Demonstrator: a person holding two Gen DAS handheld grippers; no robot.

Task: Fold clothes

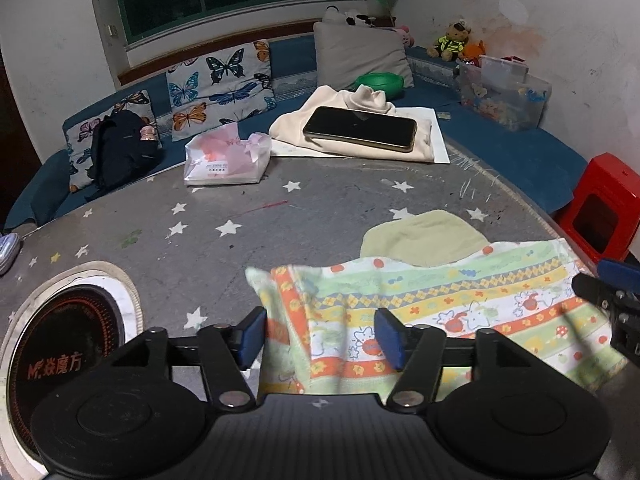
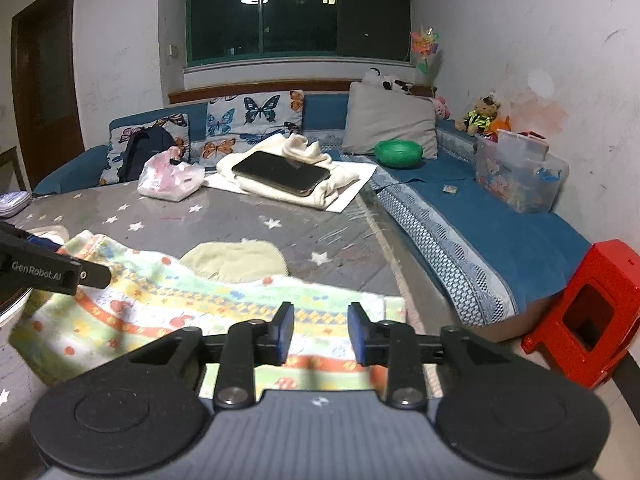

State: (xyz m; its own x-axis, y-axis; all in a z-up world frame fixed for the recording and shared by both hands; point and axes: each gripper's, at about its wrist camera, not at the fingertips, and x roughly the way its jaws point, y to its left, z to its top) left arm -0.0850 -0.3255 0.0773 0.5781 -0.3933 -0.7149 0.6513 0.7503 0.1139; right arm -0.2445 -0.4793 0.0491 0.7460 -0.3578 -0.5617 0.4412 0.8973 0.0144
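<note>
faintly, "genrobot.ai" marks the left gripper [image 2: 90, 274] above the towel [image 2: 168, 304].

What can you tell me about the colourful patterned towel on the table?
The towel looks like soft terry cloth, printed in bands of pale green, yellow and orange with small cartoon animals and flowers. It lies rumpled on the grey star-print table, its left edge folded over, and its far edge overlaps a plain pale green cloth. Both claws, left and right, are open over it.
</note>
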